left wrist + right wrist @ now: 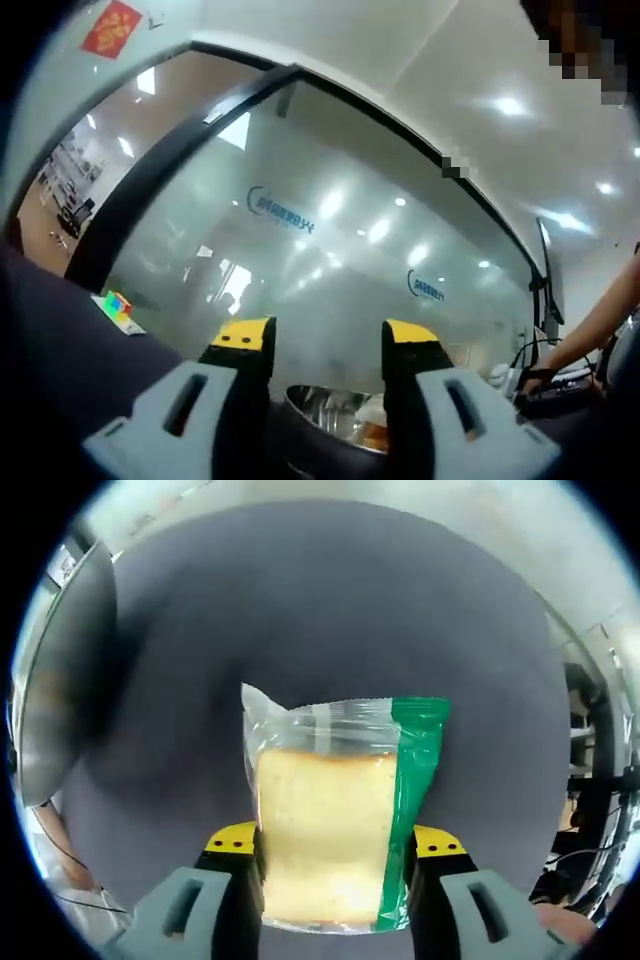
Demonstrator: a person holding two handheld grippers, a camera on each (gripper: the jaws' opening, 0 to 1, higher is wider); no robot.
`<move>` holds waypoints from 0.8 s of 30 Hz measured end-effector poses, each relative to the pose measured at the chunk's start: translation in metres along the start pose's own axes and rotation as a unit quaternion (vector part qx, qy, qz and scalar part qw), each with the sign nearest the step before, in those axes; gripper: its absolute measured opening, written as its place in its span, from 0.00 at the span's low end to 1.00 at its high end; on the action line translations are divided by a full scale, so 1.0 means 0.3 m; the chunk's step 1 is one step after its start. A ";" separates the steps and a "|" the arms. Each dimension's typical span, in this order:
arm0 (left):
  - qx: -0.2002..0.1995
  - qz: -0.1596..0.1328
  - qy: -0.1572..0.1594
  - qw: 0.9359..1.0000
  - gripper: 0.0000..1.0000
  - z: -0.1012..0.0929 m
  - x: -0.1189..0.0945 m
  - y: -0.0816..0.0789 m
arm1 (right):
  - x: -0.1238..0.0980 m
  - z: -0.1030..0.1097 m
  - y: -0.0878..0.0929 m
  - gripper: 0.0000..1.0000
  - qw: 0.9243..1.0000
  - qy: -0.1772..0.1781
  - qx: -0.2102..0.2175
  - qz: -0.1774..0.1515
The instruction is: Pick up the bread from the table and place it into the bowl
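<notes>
A slice of bread (325,835) in a clear bag with a green stripe sits between the jaws of my right gripper (335,845). The yellow-tipped jaws press on the bag's two sides, above the dark grey table (330,610). The metal bowl's (55,680) curved side shows at the left edge of the right gripper view. In the left gripper view the bowl (325,410) lies low between the jaws, with something pale and orange inside it. My left gripper (328,345) is open and holds nothing.
A frosted glass wall (330,240) with blue logos rises behind the table. A colourful cube (118,303) rests at the table's left. A person's arm (600,320) reaches to a dark device at the right. Cables and furniture stand past the table's right edge (590,780).
</notes>
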State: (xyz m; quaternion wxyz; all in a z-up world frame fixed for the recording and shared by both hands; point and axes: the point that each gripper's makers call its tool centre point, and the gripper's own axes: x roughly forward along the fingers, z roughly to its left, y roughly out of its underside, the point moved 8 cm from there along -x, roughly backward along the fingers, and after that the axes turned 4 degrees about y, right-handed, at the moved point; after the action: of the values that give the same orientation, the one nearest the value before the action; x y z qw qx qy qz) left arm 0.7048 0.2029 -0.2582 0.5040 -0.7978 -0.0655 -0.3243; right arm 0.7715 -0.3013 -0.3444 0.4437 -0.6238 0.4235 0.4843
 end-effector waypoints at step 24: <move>-0.003 0.017 -0.010 1.000 0.36 0.008 0.003 0.027 | -0.412 0.112 -0.084 0.45 0.989 -0.017 -0.089 -0.115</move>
State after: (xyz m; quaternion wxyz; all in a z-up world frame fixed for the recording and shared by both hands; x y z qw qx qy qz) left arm 0.7099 0.2008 -0.2644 0.5061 -0.8037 -0.0557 -0.3078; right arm 0.7668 -0.2505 -0.2242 0.4463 -0.6973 0.2964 0.4761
